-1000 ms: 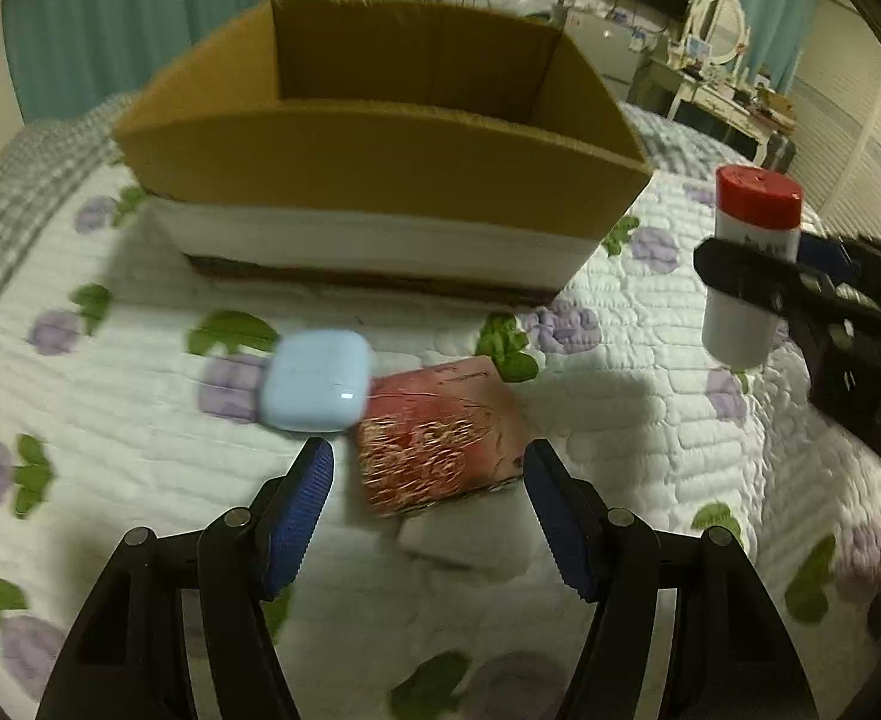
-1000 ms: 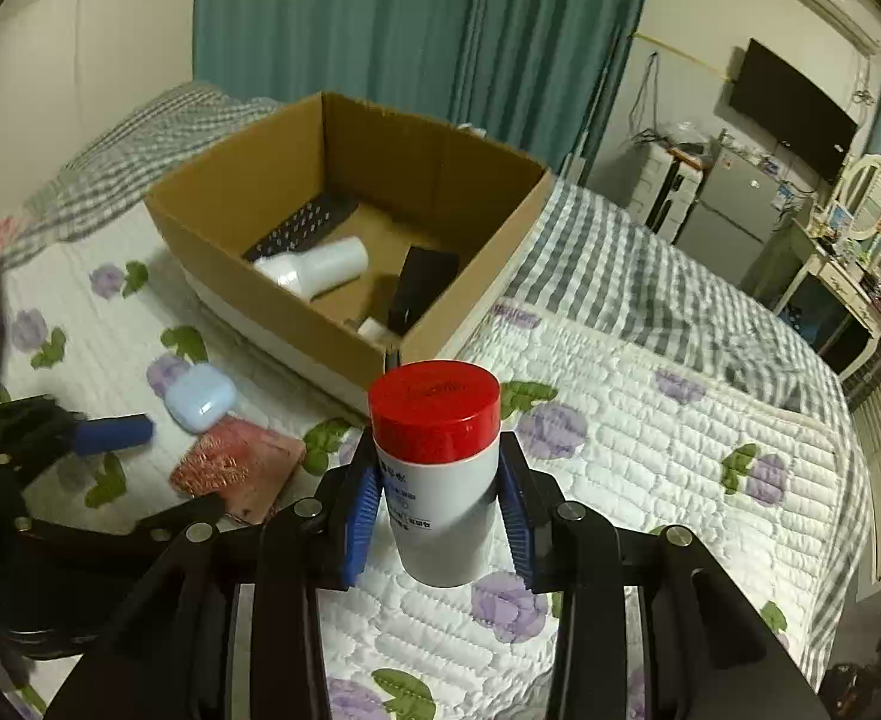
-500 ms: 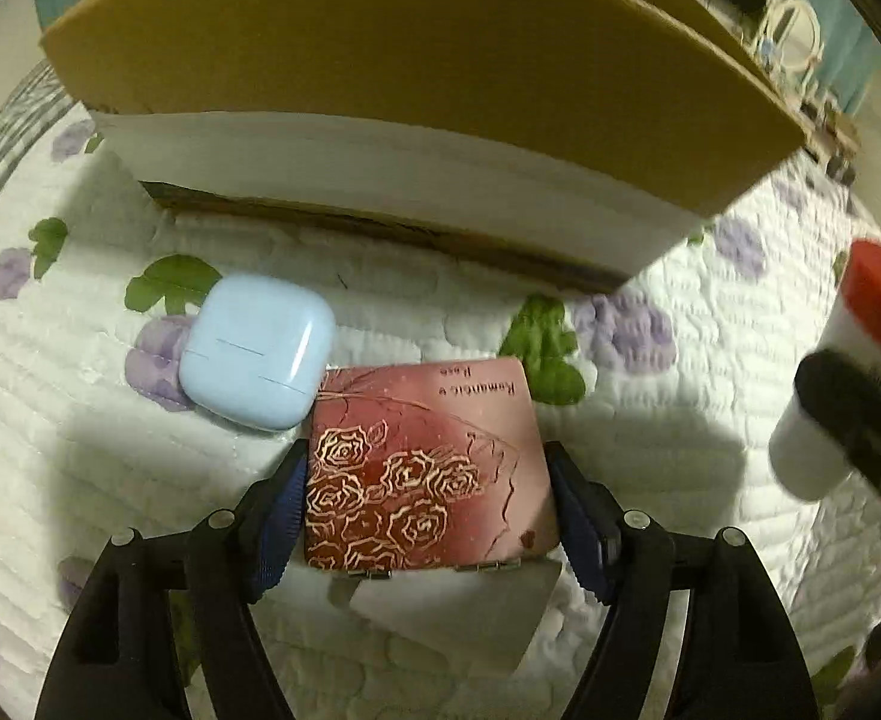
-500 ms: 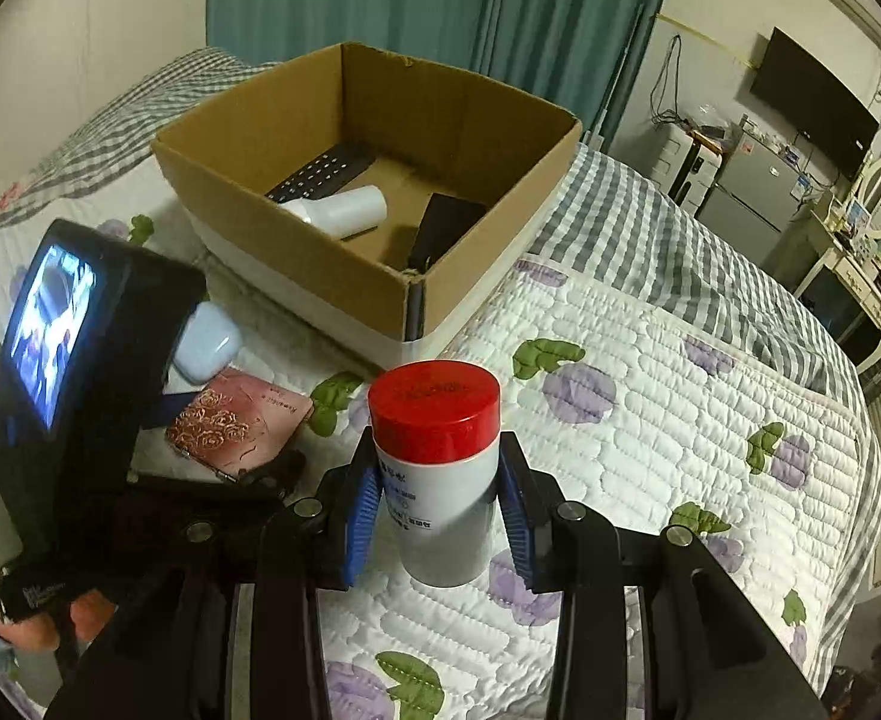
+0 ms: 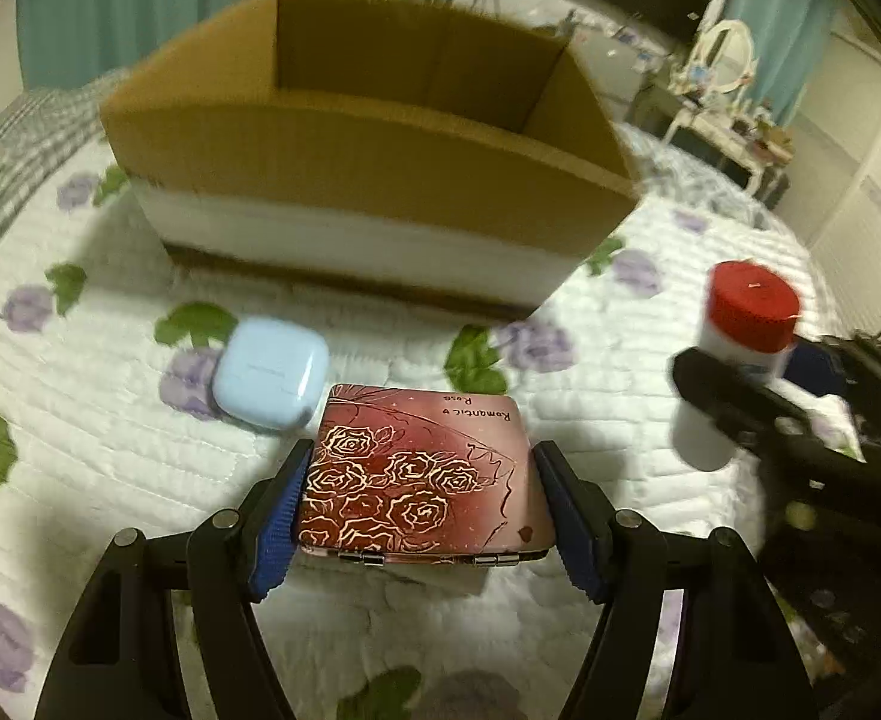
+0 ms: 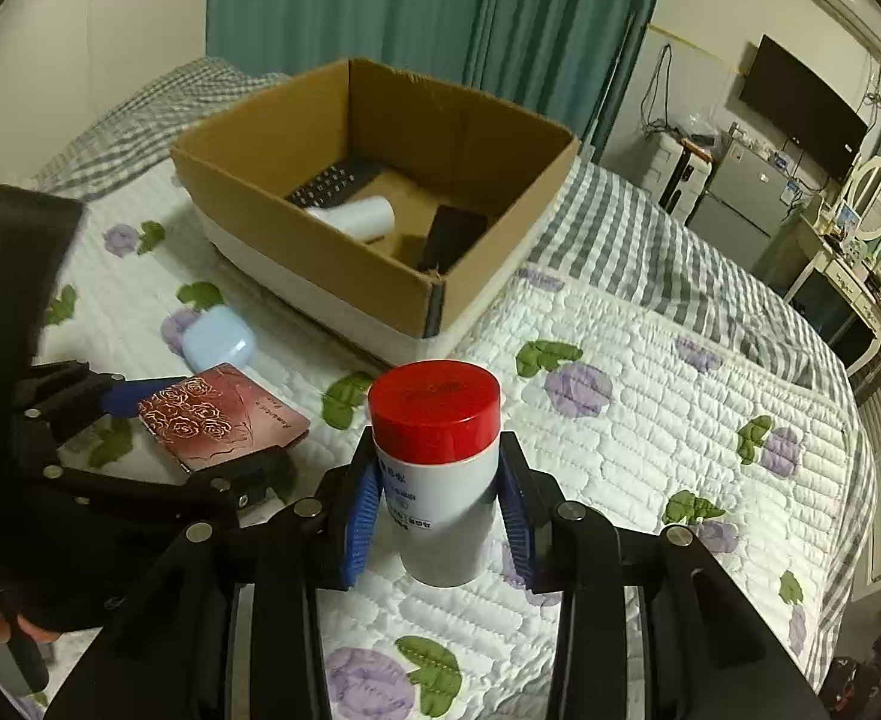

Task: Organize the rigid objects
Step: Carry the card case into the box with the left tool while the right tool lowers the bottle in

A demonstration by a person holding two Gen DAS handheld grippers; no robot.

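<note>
My left gripper (image 5: 425, 510) has its jaws spread wide around a flat red case (image 5: 422, 474) patterned with roses. They have just been closing in, and the blue pads (image 5: 275, 516) now sit against its two side edges, so the case is caught between them. In the right wrist view the case looks raised a little off the quilt (image 5: 110, 450), casting a shadow beneath it, though I cannot be sure it has fully cleared the cover.

Just past my left jaw, to the left of the case's far corner, a pale blue earbud case (image 5: 269, 372) lies on the quilt, close to the red case but whether they touch I cannot tell. Straight ahead of these jaws and farther off stands the open cardboard box (image 5: 356, 180), its near wall facing me.

My right gripper (image 6: 440, 507) is clamped on a white bottle with a red cap (image 6: 437, 468), the pads pressing its body just under the cap. The bottle stands upright between the jaws, held above the quilt. Ahead and to the left of these jaws the same box is open to view, and inside it lie a dark remote control (image 6: 332, 183), a white bottle on its side (image 6: 359, 219) and a flat black object (image 6: 452, 234) leaning near the right wall.
</note>
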